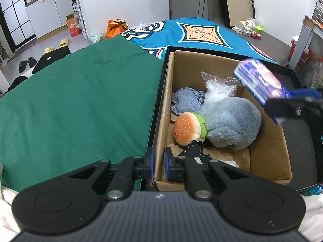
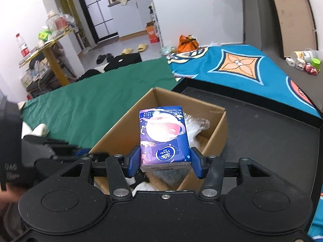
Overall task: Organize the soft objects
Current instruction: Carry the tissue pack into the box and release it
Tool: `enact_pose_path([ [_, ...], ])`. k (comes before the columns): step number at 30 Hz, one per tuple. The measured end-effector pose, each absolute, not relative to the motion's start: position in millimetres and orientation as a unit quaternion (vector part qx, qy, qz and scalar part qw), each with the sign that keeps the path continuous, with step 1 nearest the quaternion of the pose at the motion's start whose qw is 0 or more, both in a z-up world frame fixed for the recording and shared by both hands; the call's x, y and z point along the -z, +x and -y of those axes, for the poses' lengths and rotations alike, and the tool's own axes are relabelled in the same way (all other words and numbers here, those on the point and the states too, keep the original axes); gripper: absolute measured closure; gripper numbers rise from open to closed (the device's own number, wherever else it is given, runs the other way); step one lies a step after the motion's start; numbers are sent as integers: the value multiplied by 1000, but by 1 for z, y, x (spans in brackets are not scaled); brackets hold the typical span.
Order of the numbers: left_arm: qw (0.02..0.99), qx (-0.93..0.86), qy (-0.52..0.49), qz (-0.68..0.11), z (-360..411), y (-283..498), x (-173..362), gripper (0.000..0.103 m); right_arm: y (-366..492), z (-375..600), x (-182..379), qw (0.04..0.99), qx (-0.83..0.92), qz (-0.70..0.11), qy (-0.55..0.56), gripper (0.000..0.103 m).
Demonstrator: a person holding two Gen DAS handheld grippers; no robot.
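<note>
An open cardboard box (image 1: 266,161) holds a blue-grey plush (image 1: 230,121), a burger plush (image 1: 187,129), a denim piece (image 1: 187,100), a clear plastic bag (image 1: 220,88) and a black stitched cloth (image 1: 193,149). My left gripper (image 1: 158,162) is shut on the box's near left wall. My right gripper (image 2: 164,161) is shut on a blue tissue pack (image 2: 164,137), which hangs over the box (image 2: 214,125). In the left wrist view the pack (image 1: 260,80) and the right gripper (image 1: 292,104) come in from the right, above the box's far corner.
The box sits in a shallow black tray (image 2: 262,141) on a bed. A green cloth (image 1: 80,100) lies to its left and a teal patterned blanket (image 1: 201,32) beyond. Slippers, an orange bag (image 2: 187,43) and a cluttered yellow table (image 2: 52,46) stand on the floor further off.
</note>
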State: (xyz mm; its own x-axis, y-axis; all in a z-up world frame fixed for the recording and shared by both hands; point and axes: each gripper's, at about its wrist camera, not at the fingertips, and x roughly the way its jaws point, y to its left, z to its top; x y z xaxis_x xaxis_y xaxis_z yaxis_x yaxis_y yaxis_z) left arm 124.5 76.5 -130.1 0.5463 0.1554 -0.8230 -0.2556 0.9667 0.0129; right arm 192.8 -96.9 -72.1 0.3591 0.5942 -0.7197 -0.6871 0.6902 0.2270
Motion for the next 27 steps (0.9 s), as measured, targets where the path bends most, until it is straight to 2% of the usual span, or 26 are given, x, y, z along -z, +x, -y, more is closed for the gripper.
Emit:
enact_pose_path([
  [6, 876, -120, -53, -463, -76, 126, 130, 93, 189, 100, 81, 800, -408, -438, -45, 49],
  [9, 874, -119, -66, -467, -77, 127, 128, 92, 190, 104, 77, 808, -402, -429, -44, 41],
  [14, 872, -126, -70, -467, -78, 131, 123, 92, 202, 116, 72, 821, -387, -419, -22, 41],
  [20, 873, -127, -48, -468, -68, 135, 119, 86, 207, 128, 75, 822, -382, -422, -13, 41],
  [25, 872, -127, -35, -472, -64, 136, 112, 74, 212, 136, 76, 819, -379, -431, 0, 40],
  [27, 875, -127, -27, -467, -62, 134, 105, 62, 213, 137, 75, 817, -381, -434, -10, 39],
])
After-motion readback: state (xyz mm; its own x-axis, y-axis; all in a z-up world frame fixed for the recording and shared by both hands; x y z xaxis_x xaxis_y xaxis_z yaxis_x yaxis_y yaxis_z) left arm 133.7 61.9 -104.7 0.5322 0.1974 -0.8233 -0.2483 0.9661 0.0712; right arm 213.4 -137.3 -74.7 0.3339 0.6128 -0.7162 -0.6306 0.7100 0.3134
